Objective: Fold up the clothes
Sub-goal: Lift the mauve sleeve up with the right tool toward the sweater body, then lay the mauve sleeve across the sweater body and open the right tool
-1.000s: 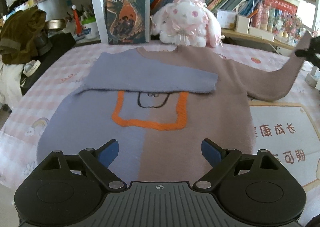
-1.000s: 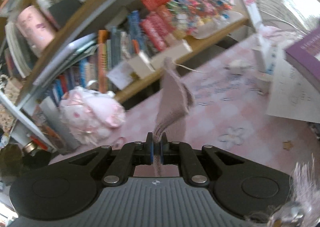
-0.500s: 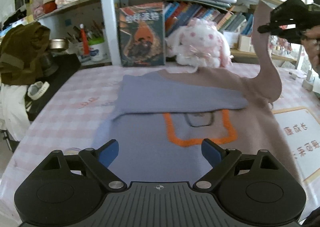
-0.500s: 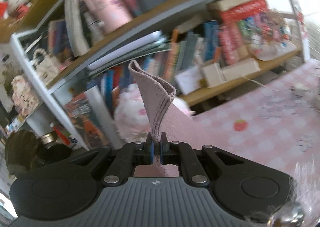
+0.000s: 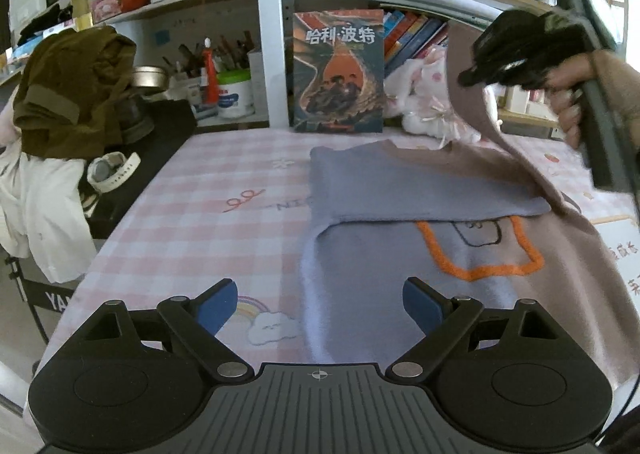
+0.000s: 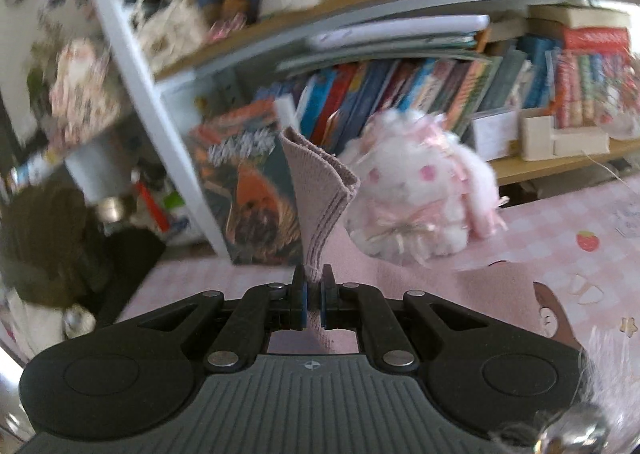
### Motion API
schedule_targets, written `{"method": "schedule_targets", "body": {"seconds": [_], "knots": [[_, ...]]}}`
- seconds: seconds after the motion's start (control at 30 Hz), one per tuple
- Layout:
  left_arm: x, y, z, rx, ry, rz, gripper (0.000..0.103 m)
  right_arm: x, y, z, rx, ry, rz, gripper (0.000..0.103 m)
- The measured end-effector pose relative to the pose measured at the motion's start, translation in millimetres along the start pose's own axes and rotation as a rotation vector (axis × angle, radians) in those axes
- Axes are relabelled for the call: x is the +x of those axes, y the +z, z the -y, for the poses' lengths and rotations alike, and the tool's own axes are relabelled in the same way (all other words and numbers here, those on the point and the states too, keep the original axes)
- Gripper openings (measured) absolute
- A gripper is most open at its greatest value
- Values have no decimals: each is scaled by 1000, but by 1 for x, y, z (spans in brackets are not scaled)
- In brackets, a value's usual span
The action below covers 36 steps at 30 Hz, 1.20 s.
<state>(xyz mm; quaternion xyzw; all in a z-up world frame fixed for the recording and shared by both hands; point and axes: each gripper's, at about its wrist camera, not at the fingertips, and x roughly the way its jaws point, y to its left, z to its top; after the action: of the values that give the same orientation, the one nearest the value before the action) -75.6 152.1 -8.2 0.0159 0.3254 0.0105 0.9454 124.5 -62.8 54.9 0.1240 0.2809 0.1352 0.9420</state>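
Taupe sleeve pinched in right hand-held gripper.

Right gripper: jaws clamped on mauve sleeve cuff, cuff standing upright above them. Behind: white-pink plush toy, upright book, shelf of books, pink checked tablecloth; background blurred

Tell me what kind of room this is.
Most likely a home bedroom or study: a sweater spread on a pink checked cloth, packed bookshelves behind it, and a plush bunny beside an upright book.
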Motion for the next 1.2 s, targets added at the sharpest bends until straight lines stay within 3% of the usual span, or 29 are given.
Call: {"method": "schedule_targets", "body": {"seconds": [0.33,0.63,0.67,0.7,0.83,0.87,0.97,1.2], "knots": [[-1,-7,-27,-43,23,-24,92,65,-60,-36,-138,-52,-205,6],[2,-5,-26,-25,13,-27,92,84,-86,-49,-194,-66,-298,14],[2,-4,-26,-24,10,-24,92,85,-87,-50,-199,-63,-301,20],[2,-3,-25,-23,8,-21,92,84,-88,-51,-204,-59,-305,33],[4,0,-21,-21,-1,-12,92,77,-88,-57,-206,51,-342,52],[5,1,-20,-21,-3,-10,92,74,-88,-58,-206,88,-349,62],[7,3,-19,-31,-4,-4,92,56,-85,-60,-221,171,-329,67],[7,4,-17,-61,-33,6,92,7,-85,-45,-236,133,-306,70]]}}
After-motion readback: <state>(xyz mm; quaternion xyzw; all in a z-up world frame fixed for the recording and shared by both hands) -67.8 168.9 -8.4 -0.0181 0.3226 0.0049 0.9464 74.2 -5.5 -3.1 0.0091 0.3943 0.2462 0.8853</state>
